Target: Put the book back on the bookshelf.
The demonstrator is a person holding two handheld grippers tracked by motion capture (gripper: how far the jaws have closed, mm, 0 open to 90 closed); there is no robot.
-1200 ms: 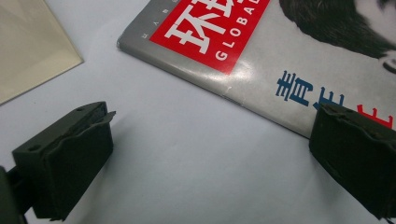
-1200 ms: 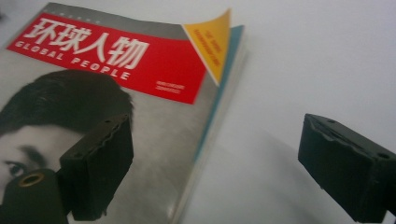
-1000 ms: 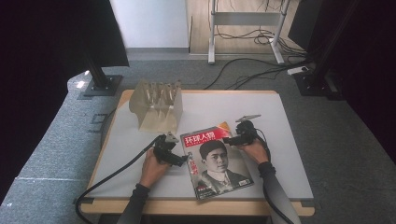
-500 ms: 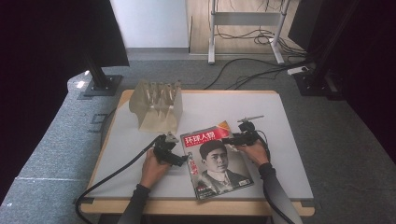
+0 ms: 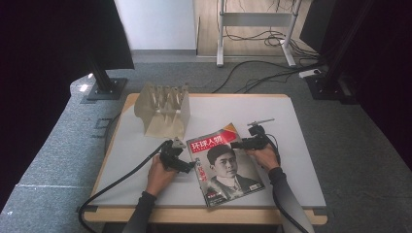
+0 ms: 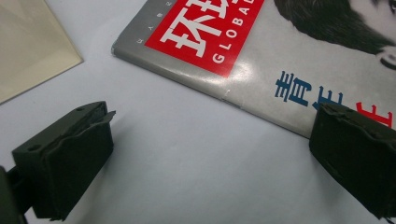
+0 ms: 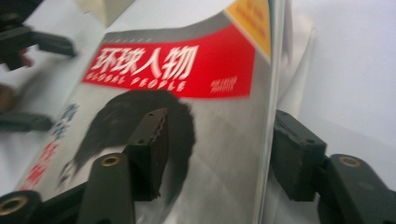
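Note:
A magazine (image 5: 226, 165) with a red title band and a portrait lies flat on the white table (image 5: 291, 160). My left gripper (image 5: 190, 166) rests at its left edge, open; its jaws (image 6: 210, 126) straddle bare table, the right one overlapping the cover (image 6: 261, 56). My right gripper (image 5: 234, 144) is at the magazine's upper right edge. Its jaws have just been closing, with the cover's edge (image 7: 187, 70) between them. One jaw hovers over the portrait and the other sits outside the page edge (image 7: 219, 135). A gap remains between the pads.
A beige slotted rack (image 5: 163, 111) stands at the table's back left, just behind the magazine, and its corner shows in the left gripper view (image 6: 28, 46). Cables trail from both grippers off the front edge. Bare white table surrounds the magazine.
The right gripper's jaws have drawn closer together around the magazine's right edge. Both hands and the magazine have stayed about where they were.

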